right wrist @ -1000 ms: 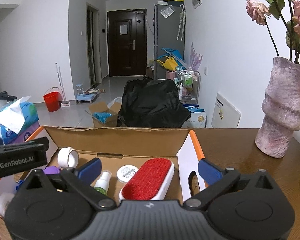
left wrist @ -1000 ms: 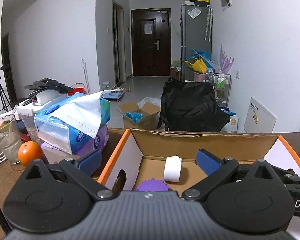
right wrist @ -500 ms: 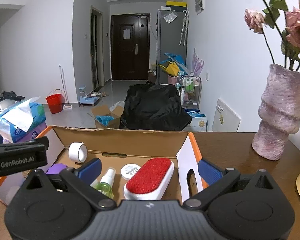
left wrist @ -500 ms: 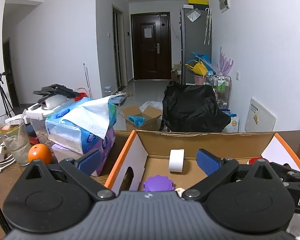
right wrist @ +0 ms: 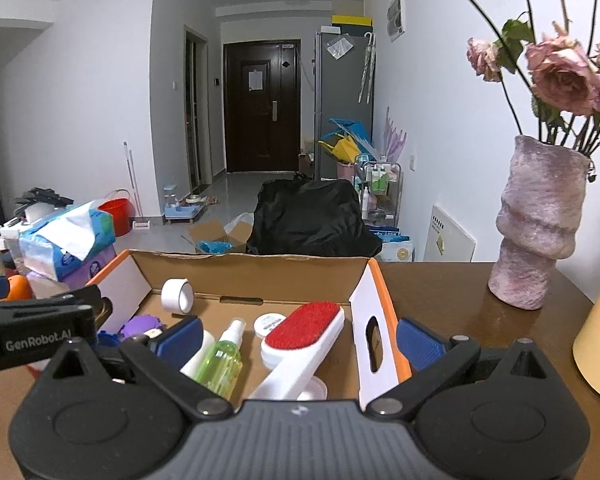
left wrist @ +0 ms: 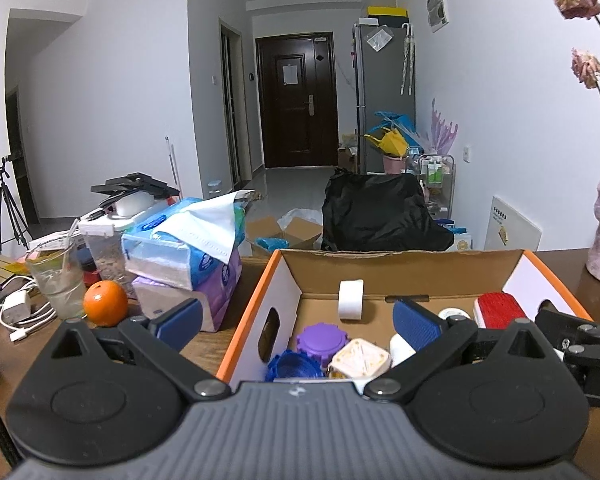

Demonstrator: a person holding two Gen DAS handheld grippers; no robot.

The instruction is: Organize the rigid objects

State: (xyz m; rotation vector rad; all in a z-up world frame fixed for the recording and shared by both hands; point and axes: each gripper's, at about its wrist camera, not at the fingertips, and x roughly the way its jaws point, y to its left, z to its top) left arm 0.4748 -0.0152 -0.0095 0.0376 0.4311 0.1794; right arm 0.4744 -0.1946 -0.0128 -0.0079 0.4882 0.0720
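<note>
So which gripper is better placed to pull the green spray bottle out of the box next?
Probably the right gripper: it is open, and the green spray bottle lies just ahead of its left finger. The left gripper faces the purple cap's end of the box.

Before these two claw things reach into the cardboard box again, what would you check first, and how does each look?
1. Left gripper open and empty: ok.
2. Right gripper open and empty: ok.
3. Cardboard box flaps open: ok.
4. Lint brush, spray bottle and tape roll lying loose in the box: ok.
5. Vase upright on the table, apart from the box: ok.
6. Free floor space in the box: cannot tell.
</note>
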